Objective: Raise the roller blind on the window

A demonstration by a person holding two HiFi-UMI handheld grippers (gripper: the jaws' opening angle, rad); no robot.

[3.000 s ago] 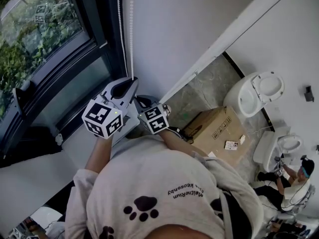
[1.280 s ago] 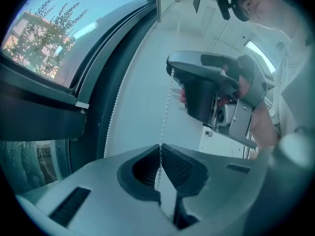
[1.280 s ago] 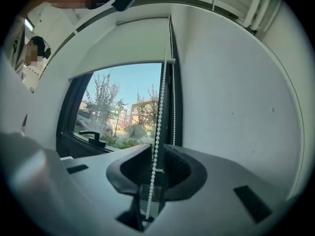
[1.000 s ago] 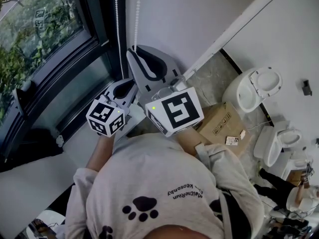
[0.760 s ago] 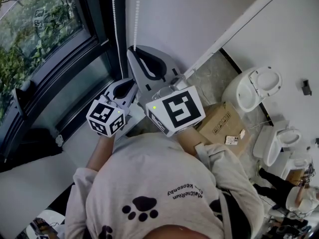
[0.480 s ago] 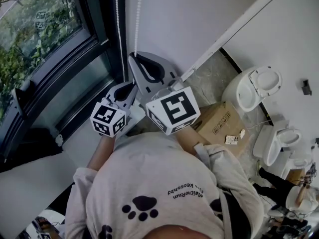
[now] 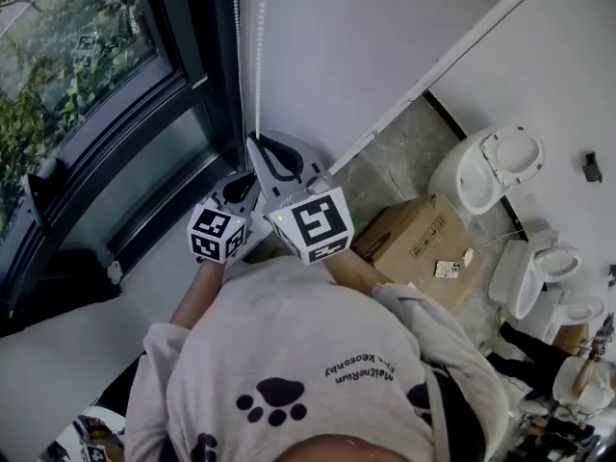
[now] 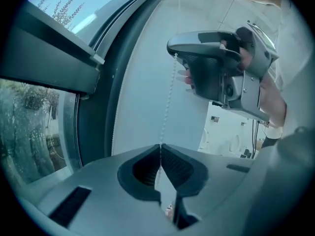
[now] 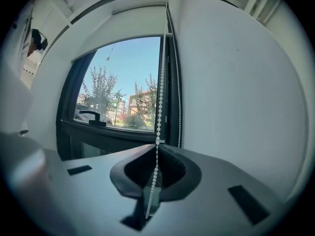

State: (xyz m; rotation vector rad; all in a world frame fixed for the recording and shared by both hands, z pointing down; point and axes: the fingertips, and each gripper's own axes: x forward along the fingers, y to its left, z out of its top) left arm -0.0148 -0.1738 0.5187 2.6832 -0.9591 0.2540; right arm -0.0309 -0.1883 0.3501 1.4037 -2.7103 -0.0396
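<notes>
Head view: closed cardboard box [image 7: 409,242] on the floor by the wall, a small card [image 7: 446,269] lying on its lid, contents not visible; white toilets [image 7: 493,174] stand beside it. Blind chain [image 7: 258,56] is a white bead chain, two strands hanging between the dark window frame [image 7: 197,85] and the white wall [image 7: 346,46]. Left gripper [image 7: 247,175] and right gripper [image 7: 254,141] both sit at the chain, right one higher. Both are lower than a second ago, and the right marker cube looks smaller. Left gripper view: jaws pressed together on one chain strand, which runs up from them to the right gripper's tip overhead; a hand [image 8: 273,104] is behind that gripper. Right gripper view: jaws have just been closing and now pinch the chain, beads running through the gap and up along the frame; the second strand hangs loose just beside it, near the wall. Glass [image 9: 125,87] shows trees, sky and a building; the blind's cloth can't be made out.
</notes>
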